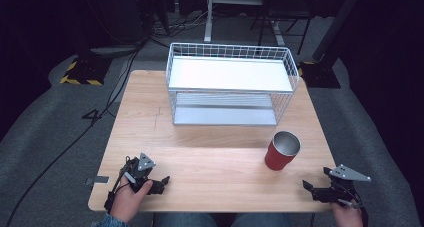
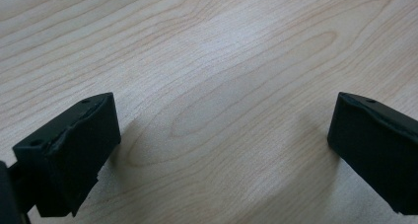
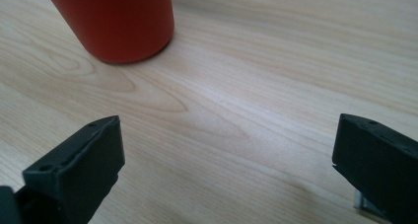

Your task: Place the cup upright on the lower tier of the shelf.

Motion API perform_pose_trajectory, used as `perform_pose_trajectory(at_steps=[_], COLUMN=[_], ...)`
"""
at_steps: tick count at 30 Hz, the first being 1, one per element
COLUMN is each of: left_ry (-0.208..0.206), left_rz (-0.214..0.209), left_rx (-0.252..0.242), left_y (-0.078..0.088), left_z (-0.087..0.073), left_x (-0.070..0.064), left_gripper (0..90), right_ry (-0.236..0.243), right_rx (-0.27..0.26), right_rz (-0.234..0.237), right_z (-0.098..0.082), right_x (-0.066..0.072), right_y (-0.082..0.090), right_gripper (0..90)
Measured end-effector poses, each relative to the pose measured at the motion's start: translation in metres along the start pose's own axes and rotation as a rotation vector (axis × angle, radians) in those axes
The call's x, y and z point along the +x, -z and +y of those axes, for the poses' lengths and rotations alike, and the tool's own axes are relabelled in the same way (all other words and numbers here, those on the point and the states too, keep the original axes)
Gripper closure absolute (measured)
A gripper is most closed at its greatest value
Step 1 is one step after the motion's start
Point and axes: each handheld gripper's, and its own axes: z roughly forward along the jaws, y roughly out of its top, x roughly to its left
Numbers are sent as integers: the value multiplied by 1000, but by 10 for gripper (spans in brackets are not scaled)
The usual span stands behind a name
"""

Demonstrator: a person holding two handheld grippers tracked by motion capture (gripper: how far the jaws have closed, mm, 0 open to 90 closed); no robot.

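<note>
**Both grippers parked wide at near edge; cup upright at right**

Black jaws of the left gripper (image 2: pixel 224 145) rise from the bottom corners of the left gripper view, spread wide with bare wood grain of the table (image 2: pixel 222 51) between them; nothing is held. Right gripper (image 3: pixel 226 169) reads the same in its own view: jaws far apart, empty, with the red cup (image 3: pixel 116 21) at upper left of frame, base on the wood, well ahead of the left jaw. Only the cup's lower wall is visible there.

High view adds what the close views lack. Cup (image 1: pixel 282 150) stands upright at lower right of centre, metal-lined mouth open upward. Beyond it, a white wire rack (image 1: pixel 230 84) with a white top shelf and a lower shelf sits at the far middle of the table. Left gripper (image 1: pixel 150 183) lies at lower left, a hand (image 1: pixel 127 202) wrapped around it. Right gripper (image 1: pixel 320 189) sits at lower right by the table edge, near the cup but apart from it.
</note>
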Motion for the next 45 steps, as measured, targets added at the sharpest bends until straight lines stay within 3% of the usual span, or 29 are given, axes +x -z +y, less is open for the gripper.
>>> perform_pose_trajectory(at_steps=[4, 6, 21, 26, 34, 45], left_ry=[0, -1, 9, 14, 10, 6], left_rz=[2, 0, 10, 12, 8, 8], left_rx=[-2, -1, 0, 5, 0, 1], left_y=[0, 0, 0, 1, 2, 2], left_z=[0, 0, 0, -1, -2, -2], left_x=[0, 0, -1, -2, -3, -3], left_gripper=[1, 1, 2, 1, 1, 1], right_ry=[-25, -9, -21, -40, -74, -98], right_rx=[-27, -40, -125, -153, -181, -193], right_rz=[-5, -5, -24, -34, -48, -91], right_z=[3, 5, 28, 38, 43, 42], right_x=[8, 14, 51, 67, 83, 91], right_y=[7, 9, 17, 8, -9, -38], right_gripper=[0, 0, 0, 0, 0, 0])
